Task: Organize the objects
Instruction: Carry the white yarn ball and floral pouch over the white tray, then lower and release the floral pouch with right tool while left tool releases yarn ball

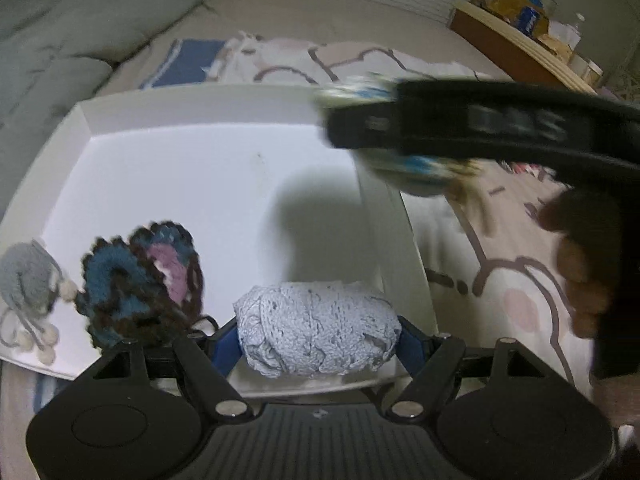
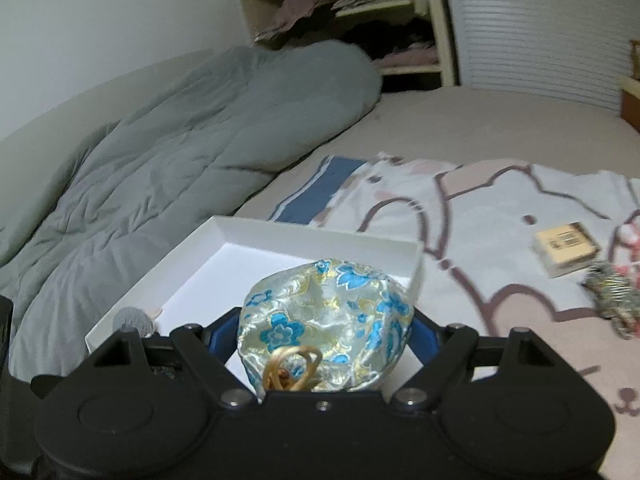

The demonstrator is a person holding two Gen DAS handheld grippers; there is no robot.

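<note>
A shallow white box (image 1: 200,152) lies on the bed. My left gripper (image 1: 318,340) is shut on a pale blue knitted bundle (image 1: 316,328), low over the box's near right corner. Inside the box at the left lie a dark blue, brown and pink crocheted piece (image 1: 140,284) and a grey knitted piece with pom-poms (image 1: 28,280). My right gripper (image 2: 326,320) is shut on a silky pouch with blue flowers (image 2: 326,316) and a gold cord, near the box's (image 2: 280,232) right wall. In the left wrist view that gripper (image 1: 400,128) shows blurred above the box's right rim.
A grey duvet (image 2: 160,168) is bunched along the left of the bed. A printed blanket (image 2: 480,220) covers the right side, with a small tan box (image 2: 564,248) and patterned items (image 2: 612,300) on it. Shelves (image 2: 360,12) stand behind. A person's hand (image 1: 580,272) is at the right.
</note>
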